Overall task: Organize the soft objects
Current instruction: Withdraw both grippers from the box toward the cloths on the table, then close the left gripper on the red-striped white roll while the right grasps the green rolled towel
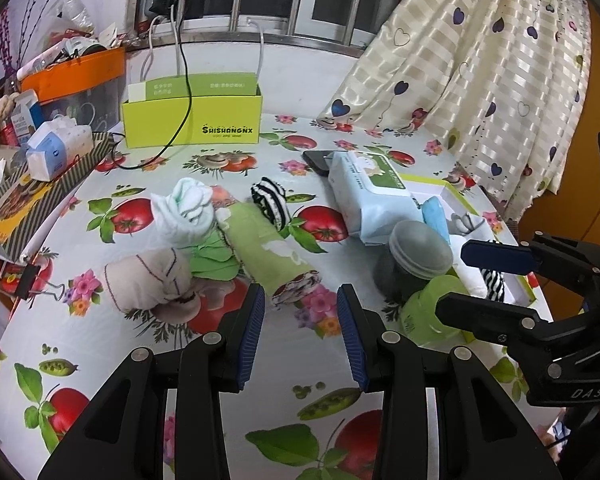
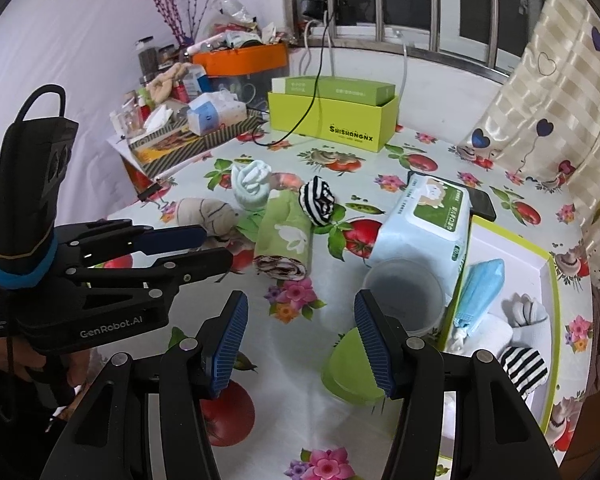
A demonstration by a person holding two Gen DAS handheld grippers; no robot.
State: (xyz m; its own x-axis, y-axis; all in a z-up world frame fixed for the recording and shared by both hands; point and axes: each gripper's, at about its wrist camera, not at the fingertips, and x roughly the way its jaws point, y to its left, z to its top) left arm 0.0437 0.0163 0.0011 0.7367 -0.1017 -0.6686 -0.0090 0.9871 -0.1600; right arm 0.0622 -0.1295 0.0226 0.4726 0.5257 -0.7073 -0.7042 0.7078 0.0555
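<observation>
Several soft items lie on the fruit-print tablecloth: a green rolled towel (image 1: pixel 268 248) (image 2: pixel 286 240), a beige sock ball (image 1: pixel 152 280) (image 2: pixel 206 210), a white-mint sock ball (image 1: pixel 186 212) (image 2: pixel 252 182) and a striped sock ball (image 1: pixel 270 200) (image 2: pixel 318 200). My left gripper (image 1: pixel 300 300) (image 2: pixel 218 246) is open and empty, just short of the towel's near end. My right gripper (image 2: pixel 300 304) (image 1: pixel 452 280) is open and empty, over bare cloth beside a green cup (image 2: pixel 350 368). A green-rimmed white tray (image 2: pixel 552 292) at the right holds a blue mask (image 2: pixel 480 292), a white sock and a striped sock (image 2: pixel 526 368).
A wet-wipes pack (image 1: pixel 370 196) (image 2: pixel 428 220) and a grey lidded jar (image 1: pixel 416 256) stand between towel and tray. A phone (image 1: pixel 316 160) lies behind the pack. A lime box (image 1: pixel 192 120) with a black cable sits at the back, clutter and a tissue pack (image 1: pixel 58 148) left, a curtain (image 1: pixel 480 80) right.
</observation>
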